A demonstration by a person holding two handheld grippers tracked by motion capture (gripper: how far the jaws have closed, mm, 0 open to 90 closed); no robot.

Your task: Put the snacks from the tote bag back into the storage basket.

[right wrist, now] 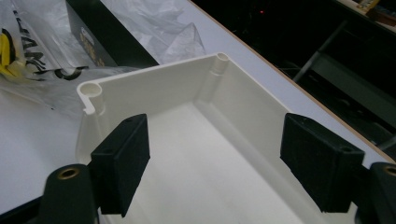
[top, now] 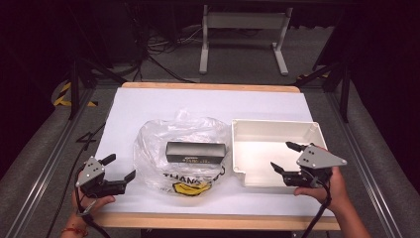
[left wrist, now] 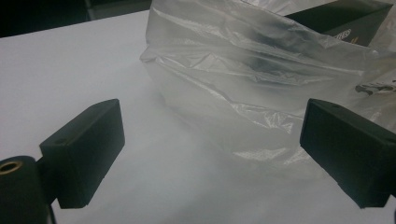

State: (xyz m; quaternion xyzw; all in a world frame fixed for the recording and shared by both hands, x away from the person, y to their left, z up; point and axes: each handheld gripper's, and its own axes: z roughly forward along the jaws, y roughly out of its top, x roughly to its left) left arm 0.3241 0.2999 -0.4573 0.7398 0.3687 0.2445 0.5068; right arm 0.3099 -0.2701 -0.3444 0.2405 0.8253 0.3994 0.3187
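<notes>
— While my right hand-held gripper hangs over the white rectangular plastic tray near the tabletop's right edge, its jaws are half open, empty.

— Your left?

— My left hand-held gripper, front-left corner, gapes empty beside the clear crinkled plastic bag holding a black oblong box.

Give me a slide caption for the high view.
Two hand-held grippers, left gripper and right gripper, open, flank a black box in a clear plastic bag beside a white tray.
</notes>
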